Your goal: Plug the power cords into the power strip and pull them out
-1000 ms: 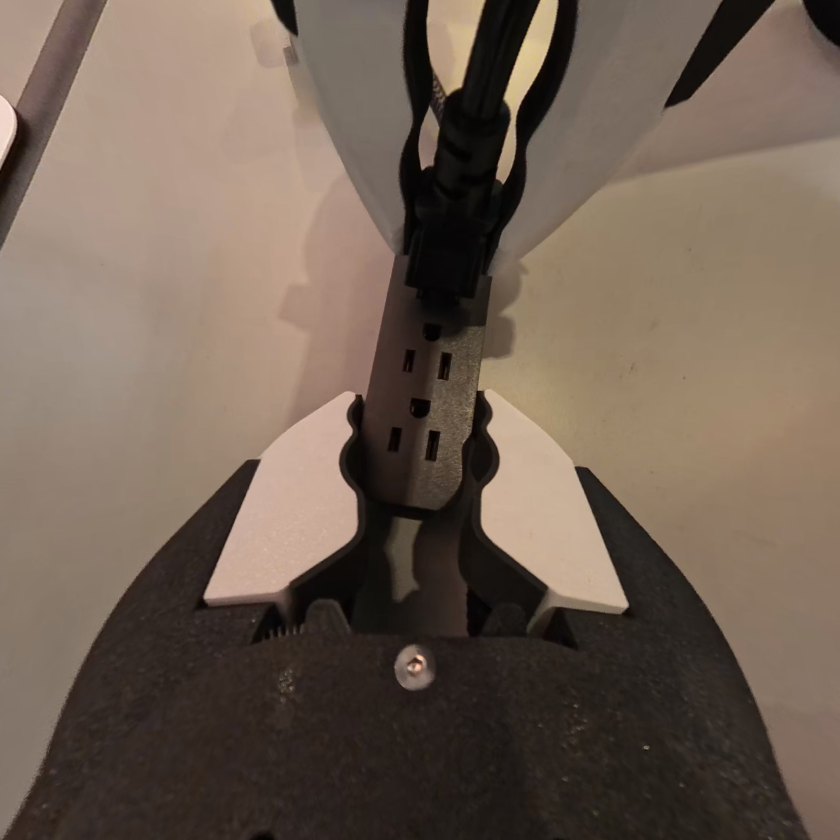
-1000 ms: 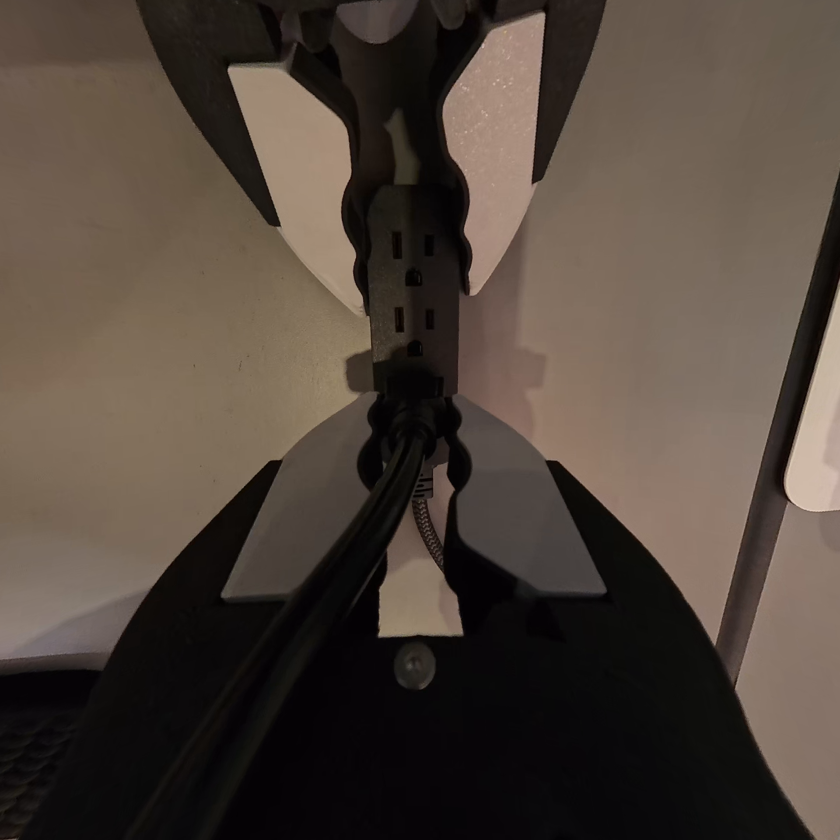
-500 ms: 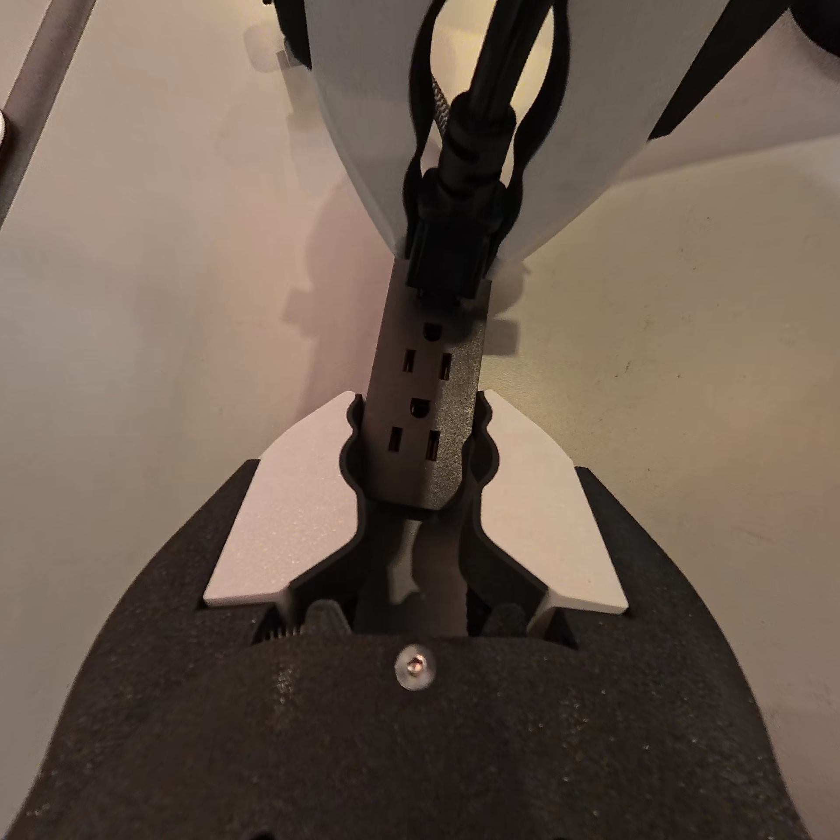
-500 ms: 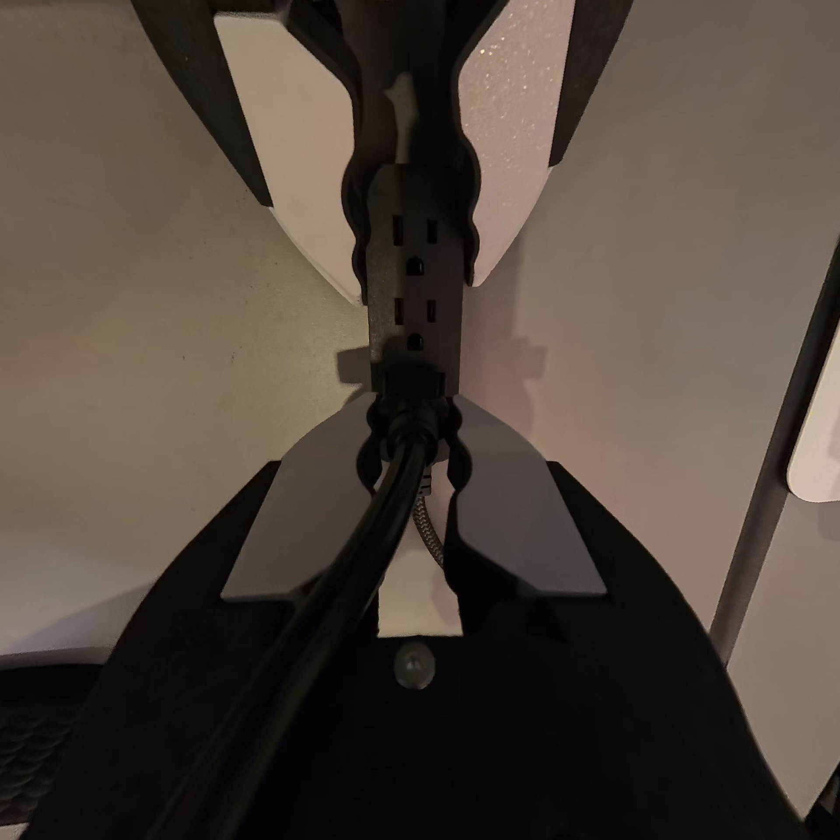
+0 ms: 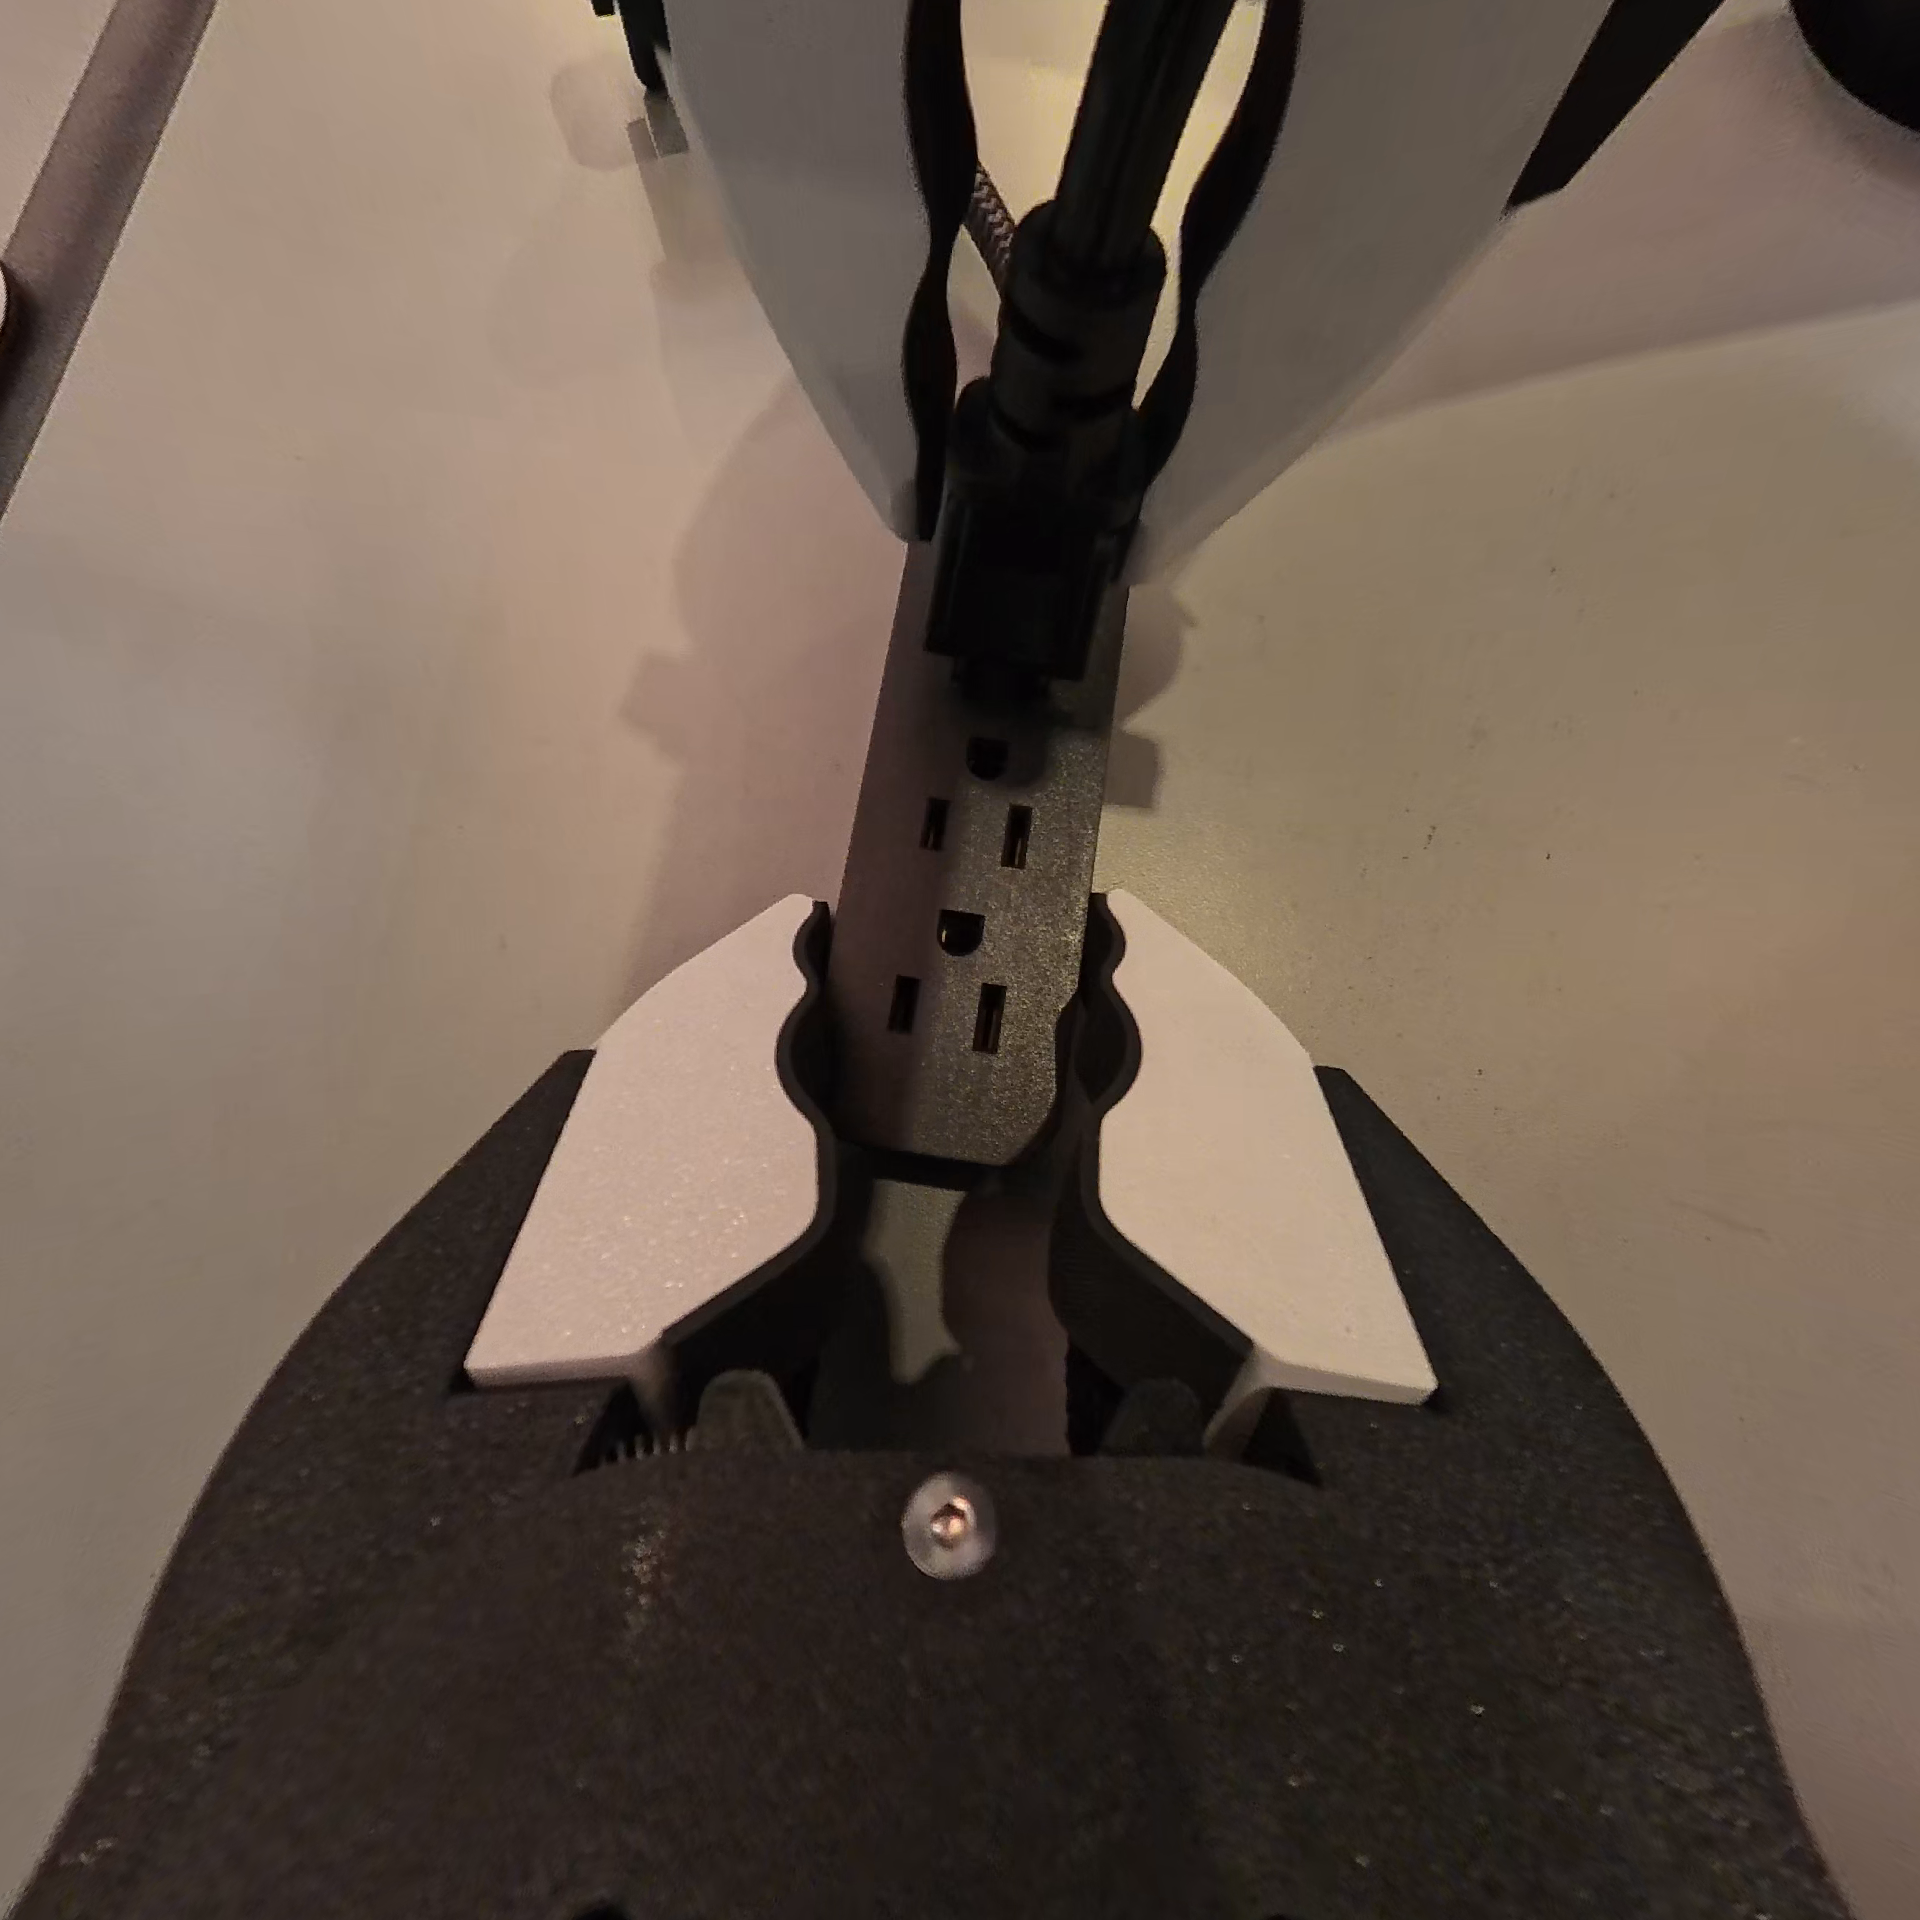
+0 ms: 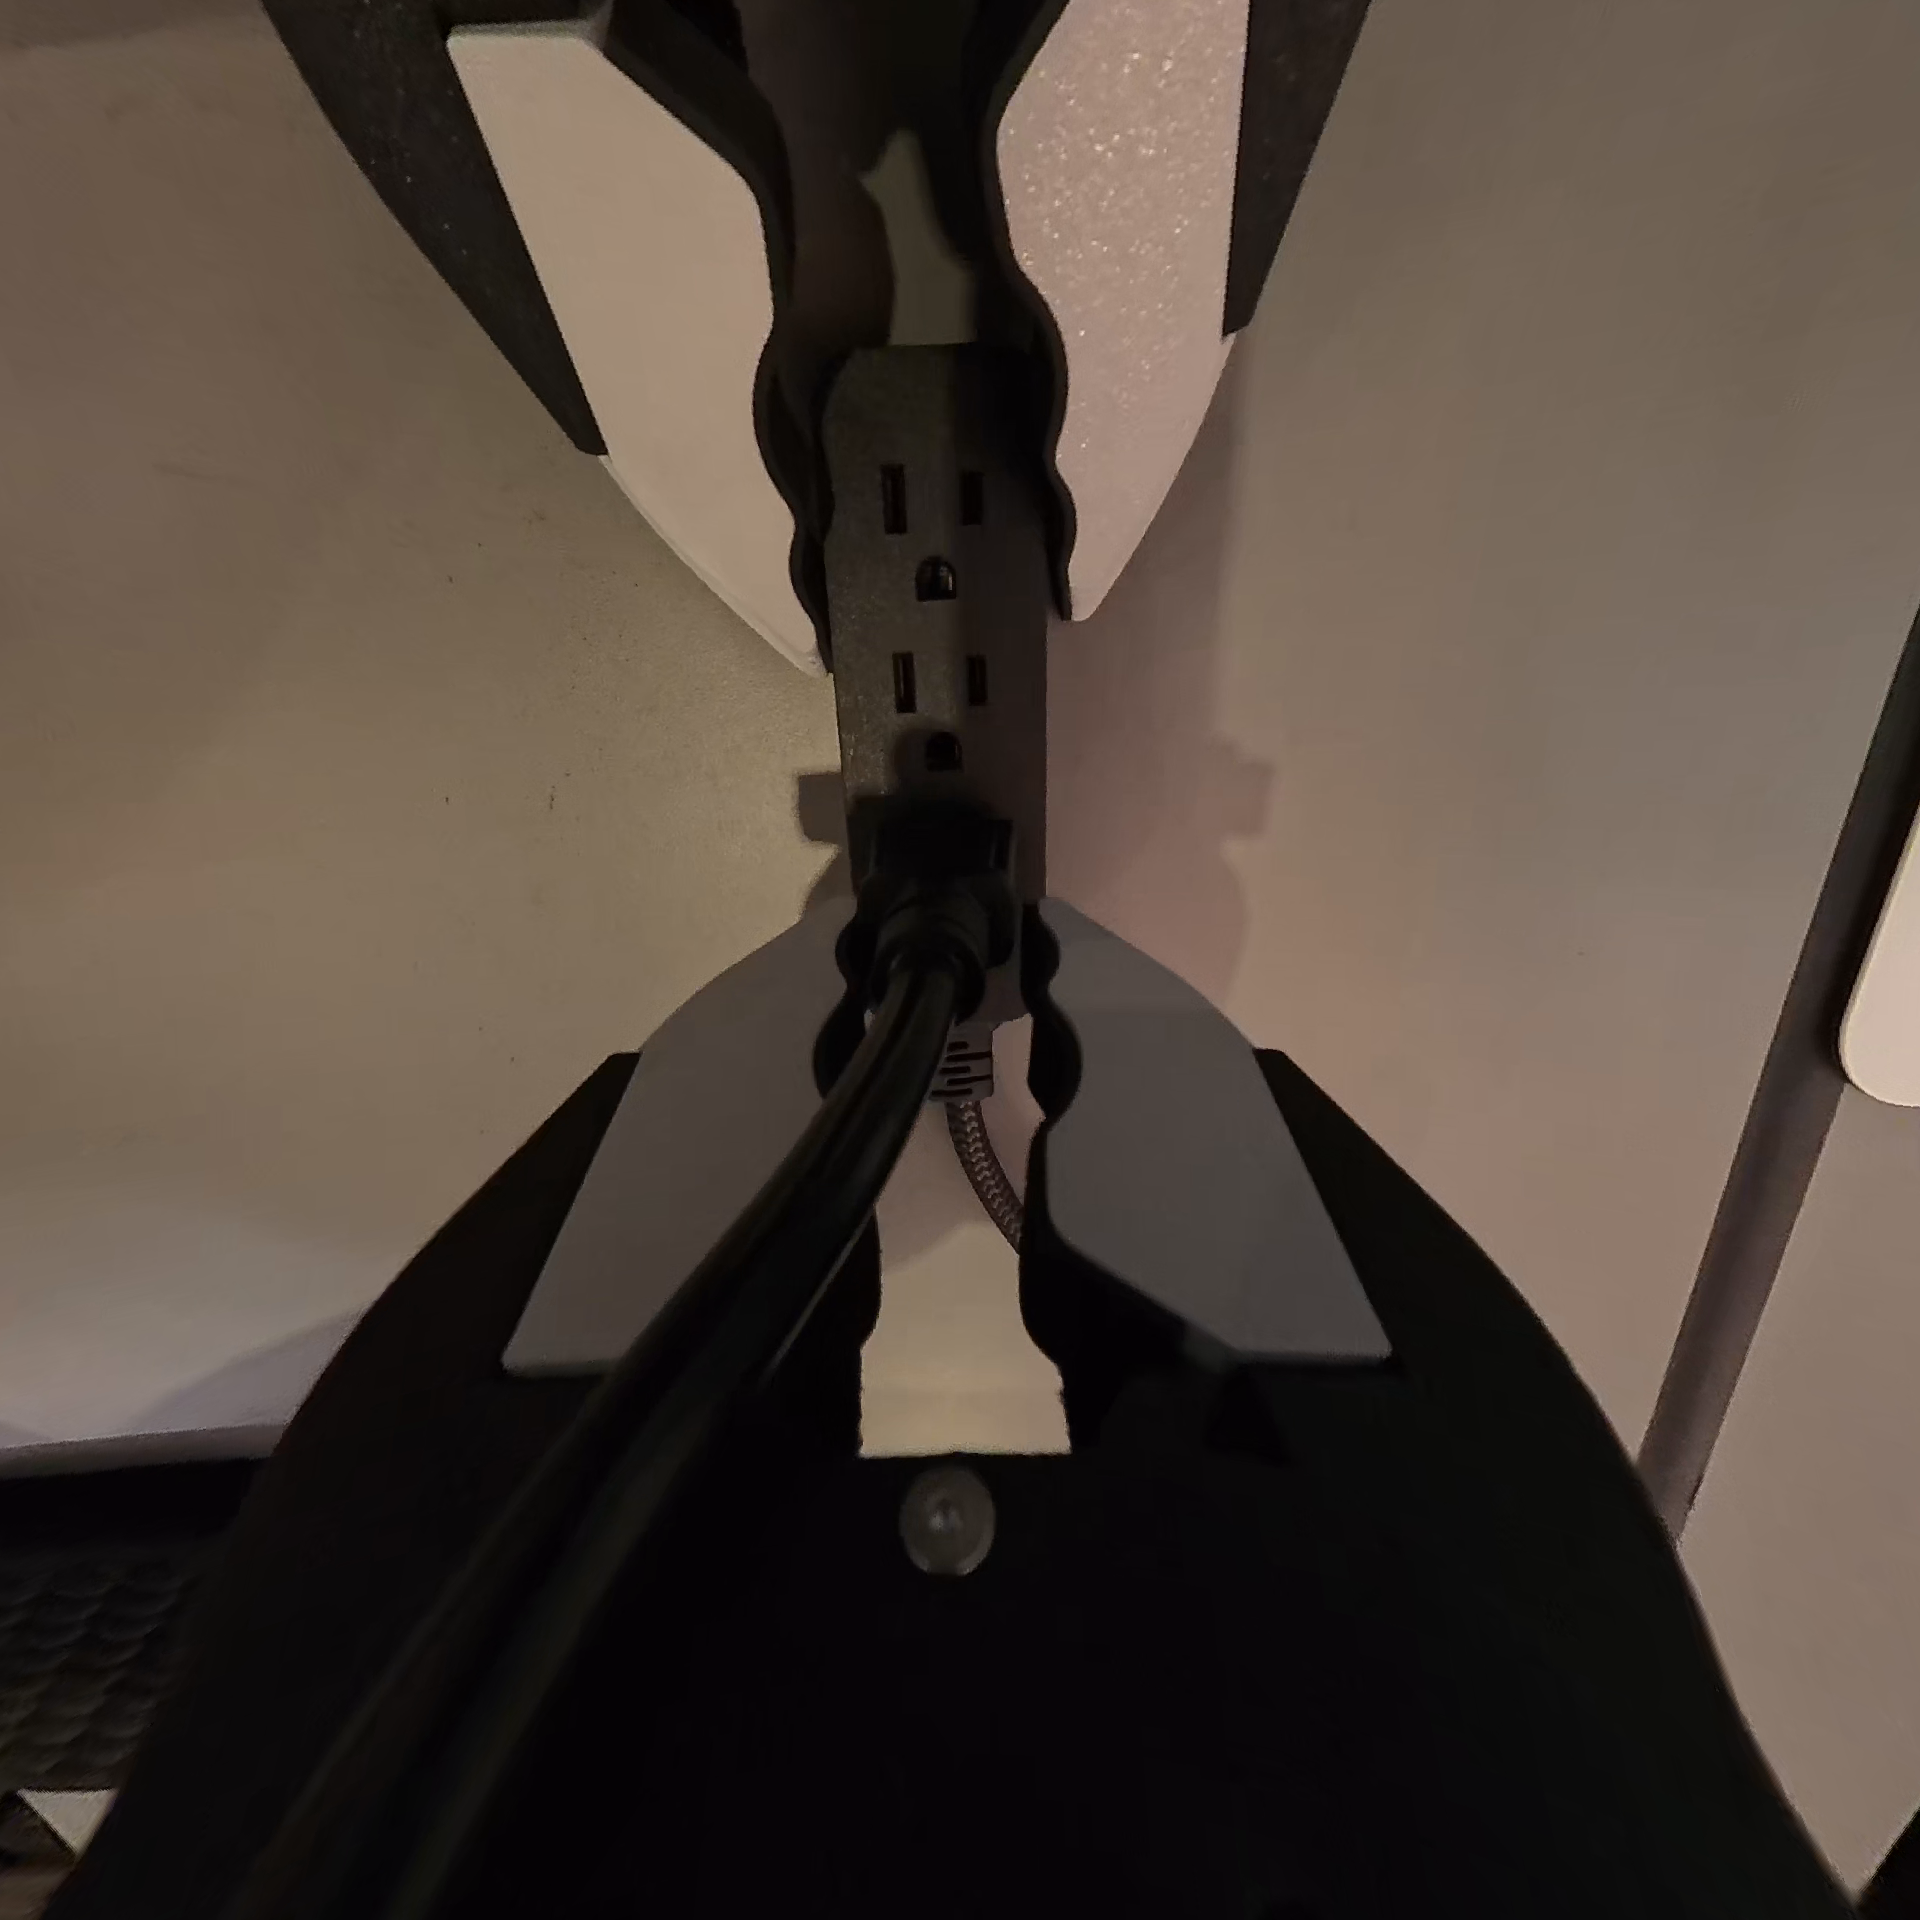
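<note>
**Matt plastics, one braided sheath**

We see the power strip (image 5: 961,997) in matt, finely grained dark plastic. Our tongs' bodies look rough black, their plates grainy white. One cord (image 6: 727,1226) is smooth, glossy rubber; another (image 6: 982,1164) woven fabric. The counter (image 5: 364,623) looks smooth.

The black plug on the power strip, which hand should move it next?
Right. Its tongs already clamp the black plug, while the left tongs pin the power strip at its far end, bracing it.
</note>
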`<state>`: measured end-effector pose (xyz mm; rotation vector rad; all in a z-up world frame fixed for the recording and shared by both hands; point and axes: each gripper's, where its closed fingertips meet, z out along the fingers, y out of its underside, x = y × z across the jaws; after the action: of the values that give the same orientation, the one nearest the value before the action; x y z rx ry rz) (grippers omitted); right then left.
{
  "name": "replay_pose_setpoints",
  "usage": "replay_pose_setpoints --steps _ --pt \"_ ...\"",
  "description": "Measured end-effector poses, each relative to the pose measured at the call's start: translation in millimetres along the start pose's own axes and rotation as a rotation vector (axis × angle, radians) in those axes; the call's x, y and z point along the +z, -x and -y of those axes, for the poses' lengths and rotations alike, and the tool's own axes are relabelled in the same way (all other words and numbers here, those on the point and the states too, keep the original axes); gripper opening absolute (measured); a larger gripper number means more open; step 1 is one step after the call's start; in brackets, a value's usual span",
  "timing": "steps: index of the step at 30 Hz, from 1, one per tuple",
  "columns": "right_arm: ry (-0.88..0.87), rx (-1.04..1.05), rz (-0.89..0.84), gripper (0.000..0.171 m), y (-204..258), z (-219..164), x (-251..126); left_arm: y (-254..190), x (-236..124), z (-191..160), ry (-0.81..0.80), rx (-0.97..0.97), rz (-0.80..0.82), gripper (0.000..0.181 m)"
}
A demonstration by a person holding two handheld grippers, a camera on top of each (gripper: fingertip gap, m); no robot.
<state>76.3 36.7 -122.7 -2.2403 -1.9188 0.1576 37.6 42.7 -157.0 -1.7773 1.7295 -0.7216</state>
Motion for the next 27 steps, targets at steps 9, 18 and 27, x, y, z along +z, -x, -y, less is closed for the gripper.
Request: replay_pose_setpoints --steps 9,18,27 --pt "-0.019 0.018 0.016 0.031 0.1 1.1 -2.6 -0.6 -0.3 -0.3 0.002 0.004 -0.004 0.046" --pt "-0.120 0.042 0.034 0.027 1.9 10.3 -11.2 -0.5 -0.6 -0.5 0.003 0.004 -0.005 0.046" --pt "-0.072 0.036 0.025 0.027 2.1 10.7 -6.2 -0.6 -1.0 -0.5 0.003 0.003 -0.004 0.046"
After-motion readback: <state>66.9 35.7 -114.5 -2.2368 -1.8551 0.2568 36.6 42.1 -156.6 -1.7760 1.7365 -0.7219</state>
